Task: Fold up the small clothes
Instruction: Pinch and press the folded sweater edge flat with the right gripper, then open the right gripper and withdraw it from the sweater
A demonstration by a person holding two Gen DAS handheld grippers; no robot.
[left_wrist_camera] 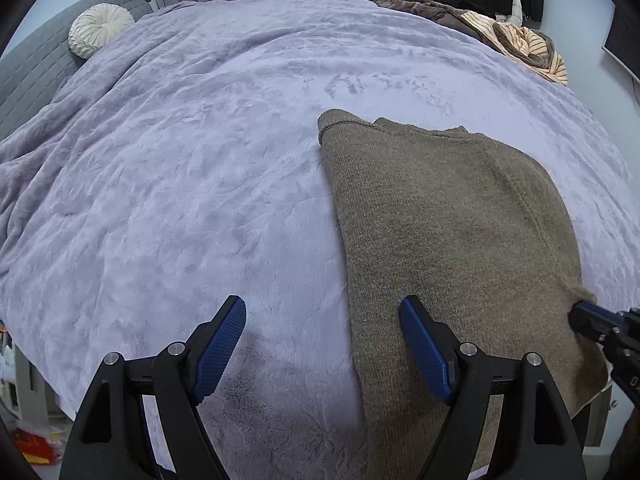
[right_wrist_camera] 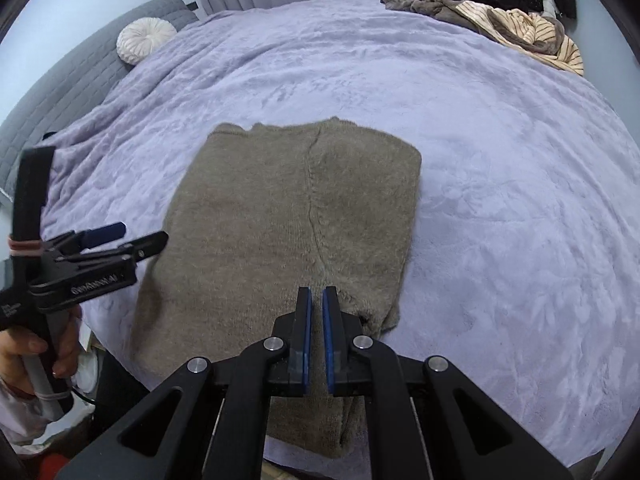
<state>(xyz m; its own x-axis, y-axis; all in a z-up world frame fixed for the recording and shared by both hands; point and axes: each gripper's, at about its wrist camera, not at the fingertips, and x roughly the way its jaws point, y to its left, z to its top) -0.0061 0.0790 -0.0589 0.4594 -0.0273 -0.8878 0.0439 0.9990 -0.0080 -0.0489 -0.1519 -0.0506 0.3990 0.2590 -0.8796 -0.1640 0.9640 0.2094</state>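
Observation:
A brown knitted sweater [left_wrist_camera: 440, 220] lies folded lengthwise on the lilac bed blanket [left_wrist_camera: 200, 160]. It also shows in the right wrist view [right_wrist_camera: 288, 220]. My left gripper [left_wrist_camera: 322, 312] is open and empty, just above the sweater's near left edge; it shows from the side in the right wrist view [right_wrist_camera: 140, 236]. My right gripper [right_wrist_camera: 317, 292] is shut on the sweater's near right part, with fabric bunched at its tips. Its tip shows in the left wrist view [left_wrist_camera: 580, 308] pinching the cloth.
A heap of striped and brown clothes [left_wrist_camera: 500, 28] lies at the bed's far right corner. A round white cushion [left_wrist_camera: 100, 28] rests on a grey headboard [left_wrist_camera: 36, 64] at the far left. The bed's near edge [right_wrist_camera: 120, 344] is close below the grippers.

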